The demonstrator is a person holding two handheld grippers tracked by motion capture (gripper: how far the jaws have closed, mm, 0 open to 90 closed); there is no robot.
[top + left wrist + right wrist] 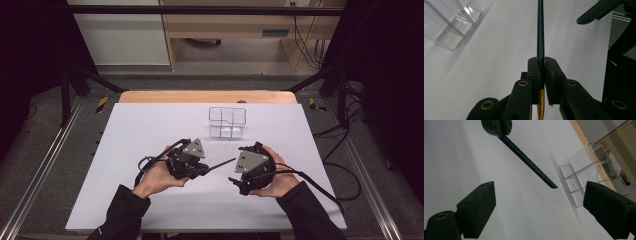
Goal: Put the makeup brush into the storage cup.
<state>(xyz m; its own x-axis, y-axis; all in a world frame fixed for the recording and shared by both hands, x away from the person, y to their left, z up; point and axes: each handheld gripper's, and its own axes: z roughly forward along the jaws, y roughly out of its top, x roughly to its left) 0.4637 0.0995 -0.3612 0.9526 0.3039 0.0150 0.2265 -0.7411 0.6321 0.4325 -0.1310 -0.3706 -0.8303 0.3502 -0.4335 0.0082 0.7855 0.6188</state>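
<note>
1. A thin dark pencil (540,37), gold at its near end, is clamped between the closed jaws of the left gripper (200,169) and is held above the white table (150,125), pointing right towards the right gripper (239,181).
2. The jaws of the right gripper are spread wide and nothing is held between them; the pencil's free tip (552,185) is seen ahead of them, not yet between them.
3. A clear acrylic organiser (227,122) stands at the far middle of the table, well apart from both grippers, and its compartments appear empty, though the transparency makes this hard to confirm.
4. The pick-up is judged done; a handover or placement into the organiser is judged still to come.
</note>
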